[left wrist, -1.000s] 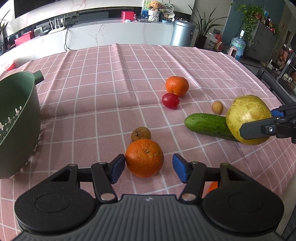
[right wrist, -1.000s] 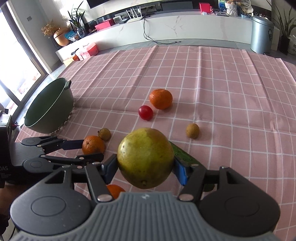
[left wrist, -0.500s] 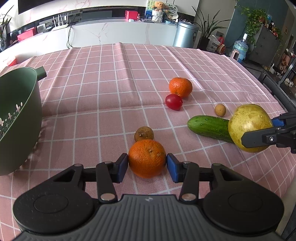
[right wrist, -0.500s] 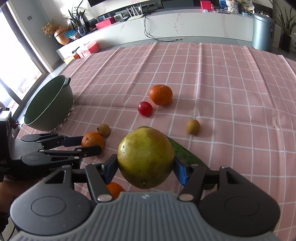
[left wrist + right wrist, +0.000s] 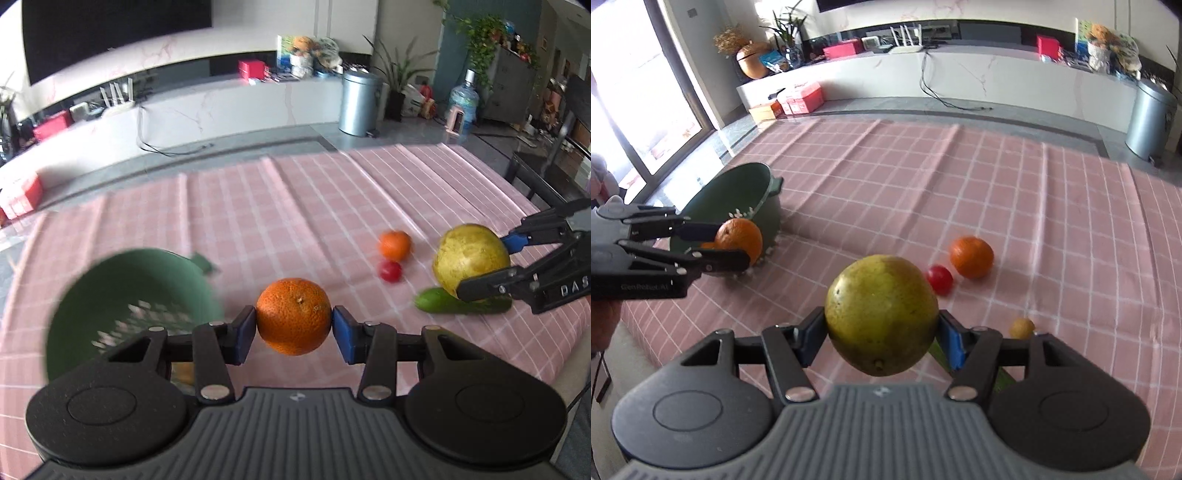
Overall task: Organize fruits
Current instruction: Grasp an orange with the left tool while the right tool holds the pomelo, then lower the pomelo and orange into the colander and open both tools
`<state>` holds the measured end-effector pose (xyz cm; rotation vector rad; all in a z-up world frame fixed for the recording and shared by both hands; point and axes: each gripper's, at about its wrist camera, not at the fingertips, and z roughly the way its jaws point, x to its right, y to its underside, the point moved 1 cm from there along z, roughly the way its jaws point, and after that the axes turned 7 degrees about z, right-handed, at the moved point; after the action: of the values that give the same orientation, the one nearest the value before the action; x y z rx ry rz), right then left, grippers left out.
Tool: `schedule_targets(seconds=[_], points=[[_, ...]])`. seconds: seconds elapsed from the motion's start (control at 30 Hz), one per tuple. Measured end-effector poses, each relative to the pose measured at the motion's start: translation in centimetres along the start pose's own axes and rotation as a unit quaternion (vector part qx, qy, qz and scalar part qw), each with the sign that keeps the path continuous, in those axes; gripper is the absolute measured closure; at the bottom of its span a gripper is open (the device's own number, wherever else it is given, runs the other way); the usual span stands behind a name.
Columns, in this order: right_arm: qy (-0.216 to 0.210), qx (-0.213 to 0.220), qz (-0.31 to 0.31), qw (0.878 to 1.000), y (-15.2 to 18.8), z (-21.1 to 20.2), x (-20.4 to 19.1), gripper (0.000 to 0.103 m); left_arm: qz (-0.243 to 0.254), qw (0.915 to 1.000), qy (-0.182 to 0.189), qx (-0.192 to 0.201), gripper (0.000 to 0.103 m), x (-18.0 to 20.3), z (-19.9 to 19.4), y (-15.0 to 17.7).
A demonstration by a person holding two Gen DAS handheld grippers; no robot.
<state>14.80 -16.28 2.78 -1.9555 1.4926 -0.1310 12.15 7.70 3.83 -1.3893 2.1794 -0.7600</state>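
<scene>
Here, the left gripper is clamped on an orange, held off the cloth just beside the green colander. The right gripper grips a yellow-green fruit above the cucumber. Farther from the colander lie a tomato and a tangerine, nearly touching.
</scene>
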Motion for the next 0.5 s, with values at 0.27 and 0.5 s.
schedule_targets(seconds=[0.27, 0.5], points=[[-0.051, 0.004, -0.076, 0.996, -5.4, 3.8, -9.3, 0.043, 0.008, 0.9978, -0.062, -0.021, 0.052, -7.8, -1.2, 0.0], [-0.069, -0.019, -0.158, 0.985, -8.6, 8.3, -15.5, 0.043, 0.050, 0.9965, -0.028, -0.061, 0.052, -10.7, 1.4, 1.6]])
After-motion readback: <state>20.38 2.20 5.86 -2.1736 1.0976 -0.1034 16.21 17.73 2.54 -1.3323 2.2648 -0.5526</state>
